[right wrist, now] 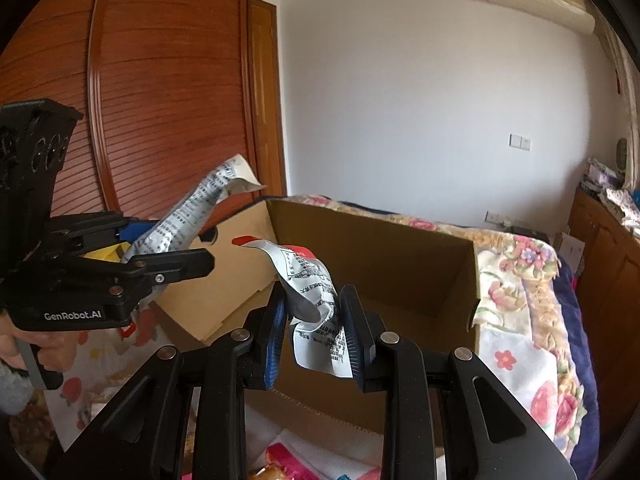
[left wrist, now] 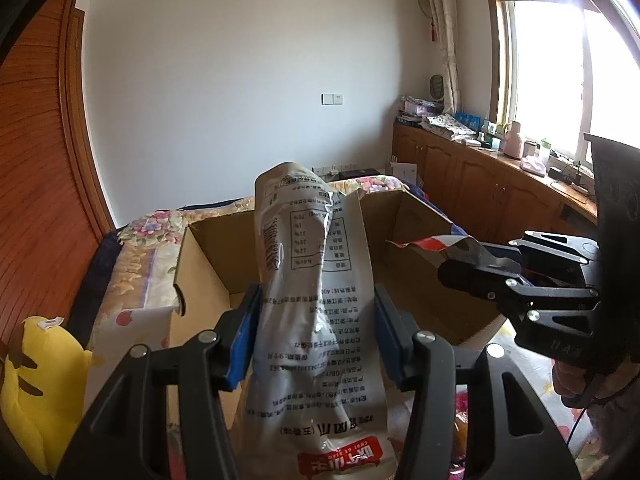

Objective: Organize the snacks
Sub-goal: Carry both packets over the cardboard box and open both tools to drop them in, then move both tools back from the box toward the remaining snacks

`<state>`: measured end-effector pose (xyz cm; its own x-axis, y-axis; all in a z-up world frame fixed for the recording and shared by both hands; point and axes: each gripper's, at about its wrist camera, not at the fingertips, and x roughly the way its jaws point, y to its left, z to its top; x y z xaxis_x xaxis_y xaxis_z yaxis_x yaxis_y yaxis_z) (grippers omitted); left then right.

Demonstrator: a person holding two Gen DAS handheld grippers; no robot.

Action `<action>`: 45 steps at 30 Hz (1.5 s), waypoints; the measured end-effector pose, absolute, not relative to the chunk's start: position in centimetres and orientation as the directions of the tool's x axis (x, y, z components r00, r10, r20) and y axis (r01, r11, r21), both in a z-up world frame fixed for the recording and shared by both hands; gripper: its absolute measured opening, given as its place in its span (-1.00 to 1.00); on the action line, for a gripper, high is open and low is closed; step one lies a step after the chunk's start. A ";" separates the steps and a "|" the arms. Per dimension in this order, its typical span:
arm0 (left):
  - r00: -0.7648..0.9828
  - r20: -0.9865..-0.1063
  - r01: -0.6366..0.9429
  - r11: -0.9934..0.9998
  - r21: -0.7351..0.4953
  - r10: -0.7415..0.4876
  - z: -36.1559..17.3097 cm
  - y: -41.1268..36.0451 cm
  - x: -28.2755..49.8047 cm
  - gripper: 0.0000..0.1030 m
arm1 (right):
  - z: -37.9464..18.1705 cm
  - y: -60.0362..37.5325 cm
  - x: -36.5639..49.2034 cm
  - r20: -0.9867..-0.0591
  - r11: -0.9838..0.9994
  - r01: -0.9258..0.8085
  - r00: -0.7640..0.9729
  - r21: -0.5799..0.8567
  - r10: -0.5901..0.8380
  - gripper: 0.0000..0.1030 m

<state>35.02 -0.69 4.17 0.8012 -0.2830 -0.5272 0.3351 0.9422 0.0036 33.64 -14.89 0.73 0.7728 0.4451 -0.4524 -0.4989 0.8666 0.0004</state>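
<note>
My left gripper [left wrist: 316,332] is shut on a tall silver snack bag [left wrist: 312,280] with black print and a red label at its lower end; the bag stands up between the blue pads. My right gripper [right wrist: 314,332] is shut on a smaller crumpled silver packet [right wrist: 312,292] with a red edge. Both are held above the near edge of an open cardboard box [left wrist: 416,216] whose inside looks bare. From the left wrist view the right gripper [left wrist: 460,270] shows at the right with its packet [left wrist: 432,244]; from the right wrist view the left gripper [right wrist: 172,256] shows at the left with its bag [right wrist: 200,204].
The box [right wrist: 400,256] sits on a bed with a floral cover [right wrist: 532,320]. A yellow plush toy [left wrist: 36,392] lies at the left. More colourful snack packs [right wrist: 280,460] lie below the grippers. A wooden wardrobe [right wrist: 160,80] stands at the left, a cluttered wooden cabinet [left wrist: 480,176] under the window.
</note>
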 end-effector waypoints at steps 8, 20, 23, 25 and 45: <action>0.784 -0.558 0.326 0.945 -0.002 -0.272 3.2 -1.1 37.0 0.22 | -0.5 -14.9 35.3 -0.485 0.875 -0.484 0.762 0.015 0.429 -0.49; 0.808 -0.542 0.297 0.954 0.037 -0.230 3.5 -1.6 37.1 0.43 | -0.8 -14.4 35.3 -0.503 0.883 -0.469 0.763 0.001 0.406 -0.03; 0.822 -0.526 0.289 0.955 0.057 -0.218 4.5 -1.5 37.7 0.43 | -0.6 -14.3 34.9 -0.503 0.882 -0.472 0.762 0.000 0.408 -0.02; 0.821 -0.527 0.290 0.955 0.057 -0.218 4.7 -1.3 37.7 0.43 | -0.4 -14.5 34.7 -0.498 0.881 -0.472 0.764 0.000 0.410 -0.02; 0.832 -0.504 0.315 0.945 0.085 -0.232 5.5 0.7 30.8 0.43 | 1.2 -13.8 29.8 -0.515 0.894 -0.448 0.765 0.007 0.387 0.01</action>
